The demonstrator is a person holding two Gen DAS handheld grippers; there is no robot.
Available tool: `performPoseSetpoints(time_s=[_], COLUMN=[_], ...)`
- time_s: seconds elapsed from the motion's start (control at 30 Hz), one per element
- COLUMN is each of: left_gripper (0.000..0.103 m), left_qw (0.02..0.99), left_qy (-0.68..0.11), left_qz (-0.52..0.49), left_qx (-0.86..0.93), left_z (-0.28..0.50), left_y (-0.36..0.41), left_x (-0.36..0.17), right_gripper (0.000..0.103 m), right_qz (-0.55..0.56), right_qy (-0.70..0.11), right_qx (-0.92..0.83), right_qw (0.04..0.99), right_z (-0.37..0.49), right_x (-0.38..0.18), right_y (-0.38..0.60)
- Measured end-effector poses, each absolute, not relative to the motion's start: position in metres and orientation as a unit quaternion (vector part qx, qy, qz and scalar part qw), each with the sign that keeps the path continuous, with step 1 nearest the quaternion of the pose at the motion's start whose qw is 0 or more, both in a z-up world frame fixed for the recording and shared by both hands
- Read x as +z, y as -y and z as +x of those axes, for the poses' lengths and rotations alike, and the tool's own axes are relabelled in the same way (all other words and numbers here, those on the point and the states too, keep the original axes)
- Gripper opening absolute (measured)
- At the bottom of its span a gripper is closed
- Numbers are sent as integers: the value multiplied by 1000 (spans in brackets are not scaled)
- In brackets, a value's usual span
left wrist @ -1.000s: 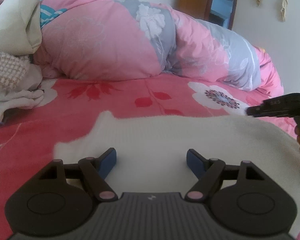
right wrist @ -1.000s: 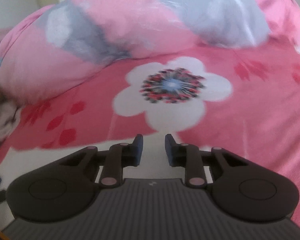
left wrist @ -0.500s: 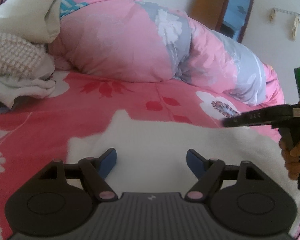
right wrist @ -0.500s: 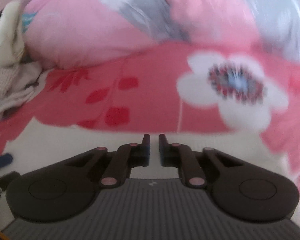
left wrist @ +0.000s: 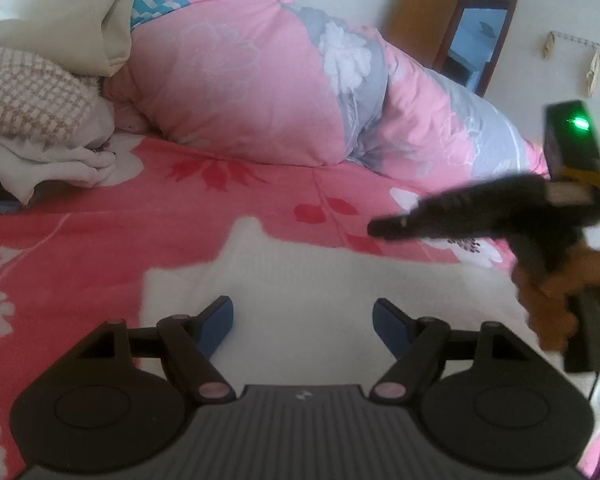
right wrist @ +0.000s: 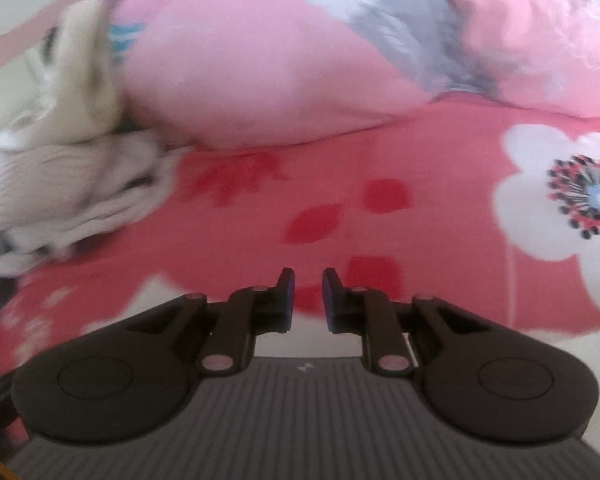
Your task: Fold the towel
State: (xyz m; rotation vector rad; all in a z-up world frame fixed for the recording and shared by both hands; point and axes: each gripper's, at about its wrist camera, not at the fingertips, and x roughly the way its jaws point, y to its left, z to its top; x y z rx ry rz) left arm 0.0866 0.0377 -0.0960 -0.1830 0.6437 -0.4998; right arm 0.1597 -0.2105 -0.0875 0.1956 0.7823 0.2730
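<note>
Left black two-finger gripper (left wrist: 303, 316) with blue pads, spread wide and empty, hovering over a flat cream-white terry towel (left wrist: 324, 280) spread on a coral-red floral bedsheet (left wrist: 100, 216). Right black two-finger gripper (right wrist: 307, 296), fingers a narrow gap apart and opening, nothing between them, only sheet showing through the gap. Towel barely visible in the right wrist view, just pale slivers (right wrist: 156, 300) at the fingers' base, its near edge cut off by the gripper body in both views. Seen only from the left wrist: the right gripper from the side (left wrist: 396, 226), blurred, its gap not readable there, held by a hand (left wrist: 556, 300) at the frame's right edge, partly cropped. Beyond, a rolled pink and grey floral quilt (left wrist: 252, 80) and a heap of cream clothes (left wrist: 40, 120); in the right wrist view these are smeared by blur.
</note>
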Motion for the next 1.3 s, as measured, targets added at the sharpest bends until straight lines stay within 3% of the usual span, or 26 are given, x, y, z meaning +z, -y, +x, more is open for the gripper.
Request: performPoseSetpoints(time_s=[0.17, 0.3, 0.5, 0.67, 0.77, 0.93, 1.1, 1.3], left_gripper=[78, 78, 79, 79, 78, 79, 78, 78], left_qw=[917, 918, 916, 918, 918, 915, 913, 909], left_qy=[-309, -306, -307, -306, -305, -306, -308, -308], left_qz=[-80, -77, -87, -81, -81, -84, -84, -95], left_qx=[-241, -240, -242, -240, -242, -249, -252, -263], left_z=[85, 82, 79, 78, 76, 75, 74, 74], left_y=[-36, -35, -42, -42, -45, -50, -52, -60], left_x=[-96, -95, -90, -90, -90, -90, -92, -93], right_gripper=[14, 11, 15, 12, 9, 16, 16, 19], right_qz=[39, 59, 40, 9, 40, 48, 52, 101], right_qy=[-438, -419, -394, -428, -417, -401, -445, -431], right_qx=[160, 146, 141, 137, 108, 169, 224, 175], right_qw=[884, 894, 907, 893, 902, 899, 866, 880], right_z=[160, 178, 149, 166, 178, 164, 186, 207], right_x=[-113, -122, -85, -121, -116, -89, -116, -109], right_y=[180, 181, 186, 177, 177, 159, 128, 132])
